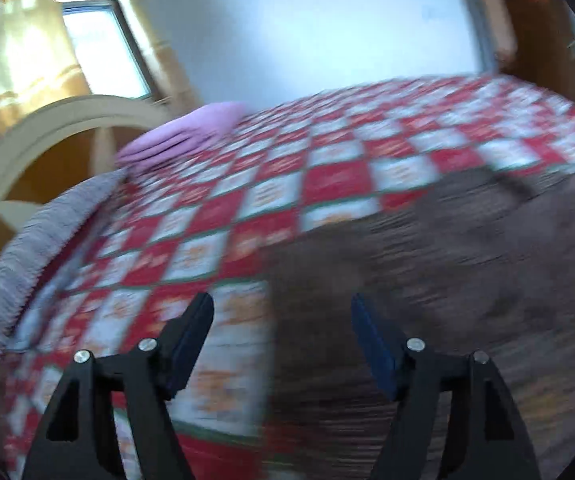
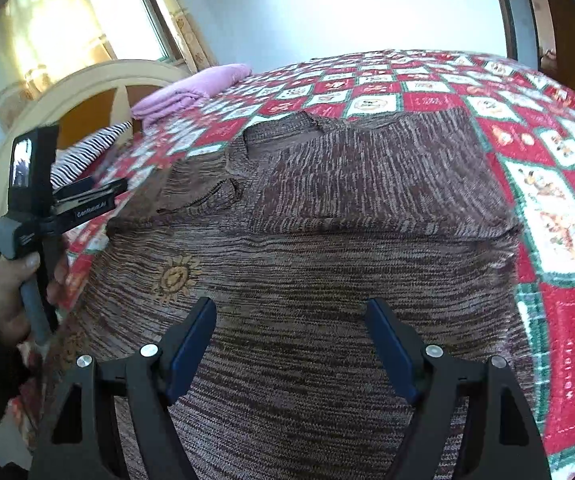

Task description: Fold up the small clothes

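Observation:
A brown knitted sweater [image 2: 327, 248] with a small sun motif [image 2: 175, 278] lies flat on the bed, its right sleeve folded over the chest. My right gripper [image 2: 290, 312] is open and empty, just above the sweater's lower body. My left gripper [image 1: 281, 306] is open and empty over the sweater's left edge [image 1: 427, 280]; its view is blurred by motion. The left gripper also shows in the right wrist view [image 2: 47, 200], held in a hand at the sweater's left side.
The bed has a red, white and green checkered quilt [image 2: 547, 208]. A folded pink cloth [image 2: 191, 88] and a striped cloth [image 2: 87, 152] lie near the cream headboard [image 2: 87, 84]. A window with curtains is behind. A wooden door frame [image 2: 567, 20] stands at right.

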Motion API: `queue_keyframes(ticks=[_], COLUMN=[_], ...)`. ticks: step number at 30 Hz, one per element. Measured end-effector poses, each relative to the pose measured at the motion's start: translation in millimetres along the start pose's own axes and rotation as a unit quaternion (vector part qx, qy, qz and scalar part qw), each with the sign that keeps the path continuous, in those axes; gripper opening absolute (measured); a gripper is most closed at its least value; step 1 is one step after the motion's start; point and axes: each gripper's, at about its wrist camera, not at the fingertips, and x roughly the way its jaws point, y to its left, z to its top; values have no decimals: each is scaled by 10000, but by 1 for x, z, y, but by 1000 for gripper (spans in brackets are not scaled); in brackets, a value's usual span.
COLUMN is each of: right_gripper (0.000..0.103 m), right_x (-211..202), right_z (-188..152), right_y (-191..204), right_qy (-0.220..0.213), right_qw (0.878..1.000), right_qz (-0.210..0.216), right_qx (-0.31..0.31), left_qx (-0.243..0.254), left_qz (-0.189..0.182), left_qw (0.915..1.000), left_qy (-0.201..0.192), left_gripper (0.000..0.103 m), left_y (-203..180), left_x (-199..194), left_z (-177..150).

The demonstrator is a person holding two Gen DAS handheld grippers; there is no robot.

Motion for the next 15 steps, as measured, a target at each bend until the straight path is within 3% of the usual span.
queue_keyframes(ticks=[4, 10, 12, 13, 15], right_gripper=[78, 78, 78, 76, 59], right_x=[2, 32, 55, 69, 98], right_z=[20, 70, 78, 82, 85], right_y=[36, 117, 141, 152, 168], right_qy=[203, 216, 345, 396, 548], right_qw=[9982, 9879, 9832, 9808, 9760], right_qz=[-113, -44, -20, -100, -140], right_qx=[-546, -1533, -1794, -1905, -2104], left_qx=[69, -32, -250, -400, -660], left_qz=[-120, -268, -435, -531, -718], left_qw=[9979, 9984, 9973, 9961, 9928], left_qy=[627, 502, 537, 579, 690], left_gripper=[74, 75, 82, 84, 90], left_y=[10, 9, 16, 20, 30], left_x=[37, 33, 34, 36, 43], left_z=[-17, -26, -27, -28, -30])
